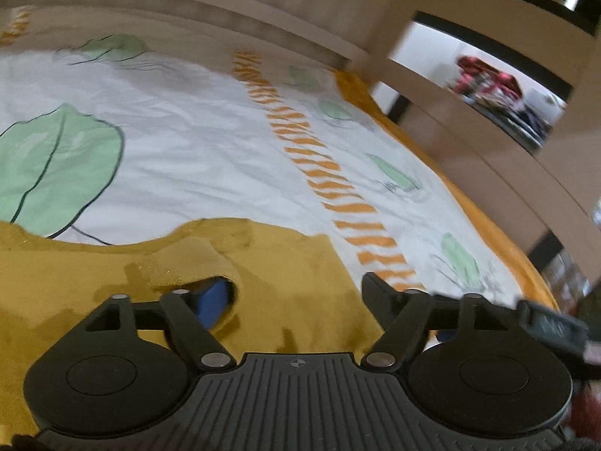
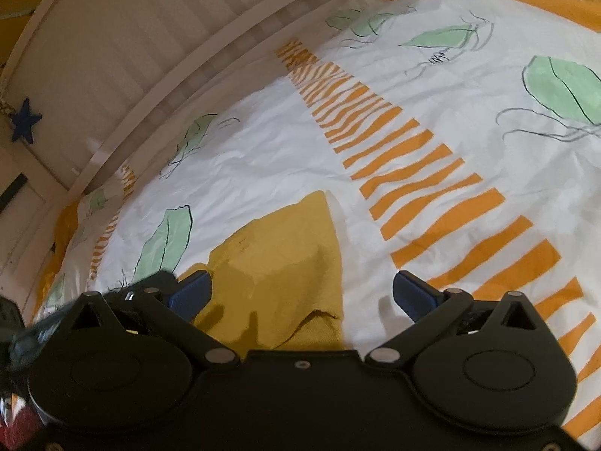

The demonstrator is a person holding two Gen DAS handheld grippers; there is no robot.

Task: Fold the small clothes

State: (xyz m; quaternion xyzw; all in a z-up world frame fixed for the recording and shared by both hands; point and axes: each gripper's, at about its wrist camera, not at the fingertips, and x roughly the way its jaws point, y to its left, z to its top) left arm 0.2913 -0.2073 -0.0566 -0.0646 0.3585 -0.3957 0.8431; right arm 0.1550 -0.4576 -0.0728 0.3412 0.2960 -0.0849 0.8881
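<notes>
You're early in the fold: the mustard cloth lies rumpled on the bedsheet, both the left gripper and right gripper spread wide over it, holding nothing, though a flap drapes one left finger.

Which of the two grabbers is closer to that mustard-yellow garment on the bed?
Left. The left gripper is open right over the mustard garment, one blue finger tucked under a fold. The right gripper is open above its edge, partly over the bedsheet.
</notes>
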